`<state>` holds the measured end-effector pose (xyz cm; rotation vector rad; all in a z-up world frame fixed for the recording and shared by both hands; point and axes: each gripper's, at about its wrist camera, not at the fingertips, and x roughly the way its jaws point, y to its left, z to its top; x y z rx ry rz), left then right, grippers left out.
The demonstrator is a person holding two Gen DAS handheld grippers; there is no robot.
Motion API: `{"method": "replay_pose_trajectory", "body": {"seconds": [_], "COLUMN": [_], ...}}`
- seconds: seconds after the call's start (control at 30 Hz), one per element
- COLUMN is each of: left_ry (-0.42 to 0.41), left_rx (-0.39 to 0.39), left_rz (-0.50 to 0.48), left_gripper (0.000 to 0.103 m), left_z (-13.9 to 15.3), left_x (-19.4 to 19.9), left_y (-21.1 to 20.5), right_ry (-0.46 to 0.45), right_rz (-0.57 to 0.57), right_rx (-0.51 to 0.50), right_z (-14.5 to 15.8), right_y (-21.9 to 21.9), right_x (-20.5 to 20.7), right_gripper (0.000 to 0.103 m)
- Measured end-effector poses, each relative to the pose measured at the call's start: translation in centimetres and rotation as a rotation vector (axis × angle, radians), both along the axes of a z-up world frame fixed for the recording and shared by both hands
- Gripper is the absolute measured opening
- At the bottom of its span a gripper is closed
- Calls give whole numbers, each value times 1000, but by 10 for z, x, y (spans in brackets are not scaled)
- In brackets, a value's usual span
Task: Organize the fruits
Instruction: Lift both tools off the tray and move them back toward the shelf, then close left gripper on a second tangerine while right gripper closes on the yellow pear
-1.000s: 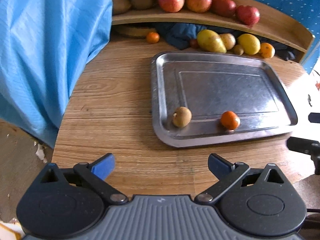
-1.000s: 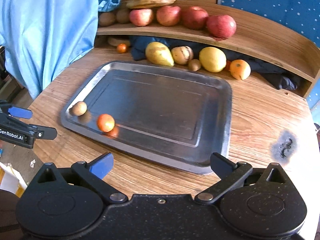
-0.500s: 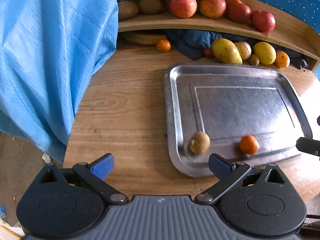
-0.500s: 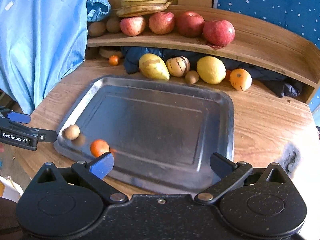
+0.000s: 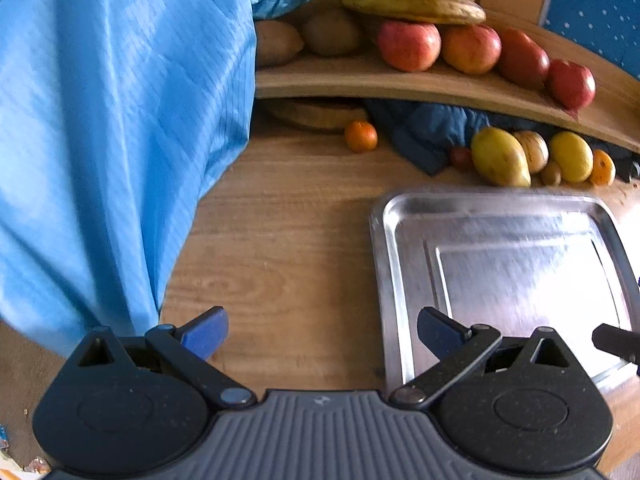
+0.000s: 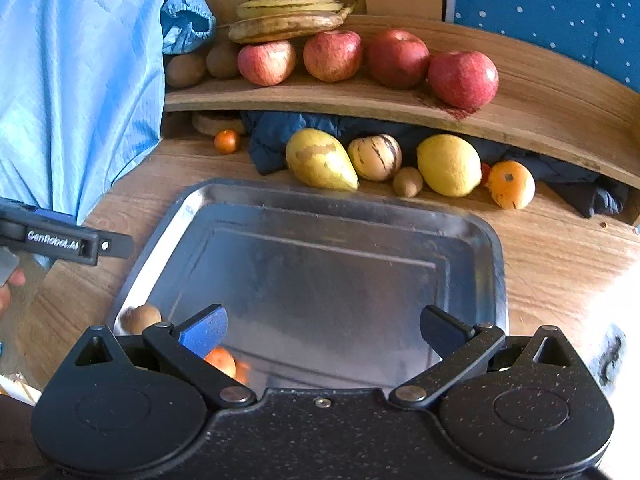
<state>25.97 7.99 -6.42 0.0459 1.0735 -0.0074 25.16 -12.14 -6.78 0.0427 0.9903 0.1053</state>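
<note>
— Hovering over a wooden table [image 5: 288, 240], what do the two tongs show, reading left to right?

— Left tongs [image 5: 322, 330] first: fingers spread wide, nothing between them. Beyond their left finger hangs a blue cloth [image 5: 112, 120]. Their right finger sits over the near left edge of a metal tray [image 5: 400, 280], which stretches ahead and to the right.

— And the right tongs?

— Right tongs [image 6: 323, 330] likewise gaping and empty, poised above the tray's near rim. A kiwi [image 6: 140, 317] lies in the tray's near left corner, just left of their blue left finger; a small orange [image 6: 221, 361] rests in the tray just behind that finger, partly hidden. The other tool shows at the far left, level with the tray's left edge.

— Where is the remaining fruit?

— Well ahead of both. On the table past the tray's far rim, left to right: a tangerine [image 6: 227, 141], a yellow mango [image 6: 318, 160], a striped melon [image 6: 375, 157], a second kiwi [image 6: 407, 181], a lemon [image 6: 449, 165] and an orange [image 6: 511, 184], against a dark blue garment [image 6: 276, 136].

— And higher up?

— A curved shelf [image 6: 360, 96] carries brown fruit at left, four apples [image 6: 333, 55] in a row, and bananas [image 6: 288, 20] stacked behind.
</note>
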Motion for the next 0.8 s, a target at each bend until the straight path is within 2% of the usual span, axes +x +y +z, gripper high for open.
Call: {"method": "replay_pose_trajectory", "body": {"seconds": [0.33, 0.8], "left_ry": [-25, -58], "left_rx": [-30, -85], "left_rz": [-33, -63], "left_gripper": [102, 102], "left_z": [-2, -16], "left_x": [49, 111], "left_y": [5, -7], "right_ry": [-33, -36], "right_rz": [15, 1], "right_rx": [-17, -61], "right_z": [-1, -6], "right_y": [21, 29], "right_x": [30, 83], "right_gripper": [102, 102]}}
